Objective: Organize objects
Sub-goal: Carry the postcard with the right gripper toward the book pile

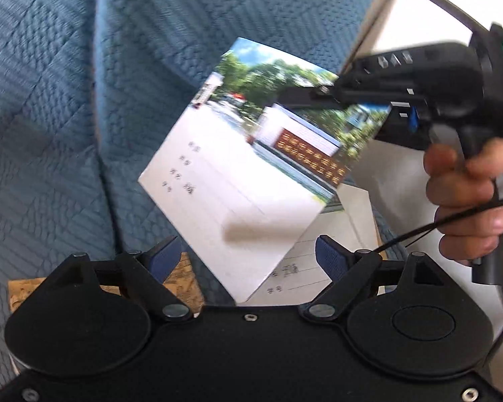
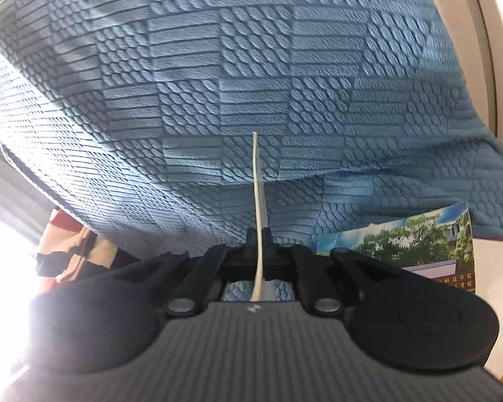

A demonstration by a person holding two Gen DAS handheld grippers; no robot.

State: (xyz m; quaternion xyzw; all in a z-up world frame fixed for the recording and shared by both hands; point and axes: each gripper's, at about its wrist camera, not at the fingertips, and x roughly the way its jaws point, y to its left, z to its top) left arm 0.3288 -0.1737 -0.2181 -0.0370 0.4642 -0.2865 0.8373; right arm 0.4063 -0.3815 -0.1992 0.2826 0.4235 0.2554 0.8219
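A thin notebook [image 1: 244, 174] with a photo cover and a white lined panel hangs tilted above the blue quilted cushion [image 1: 50, 100]. My right gripper [image 1: 285, 97] comes in from the right, shut on its upper edge, with a person's hand [image 1: 466, 201] on the handle. In the right wrist view the held notebook [image 2: 256, 184] shows edge-on as a thin white strip, clamped by the right gripper [image 2: 259, 234]. My left gripper [image 1: 246, 248] stands open below it; its blue pads [image 1: 164, 258] do not touch the notebook's lower corner. A second, similar notebook [image 1: 318, 268] lies underneath.
The second notebook [image 2: 419, 244] rests at the right against the blue cushion [image 2: 251, 67]. A brown cork-like piece [image 1: 184, 281] lies at lower left. A black cable [image 1: 402, 238] trails from the right gripper. Red and beige patterned cloth [image 2: 70, 251] shows at the left.
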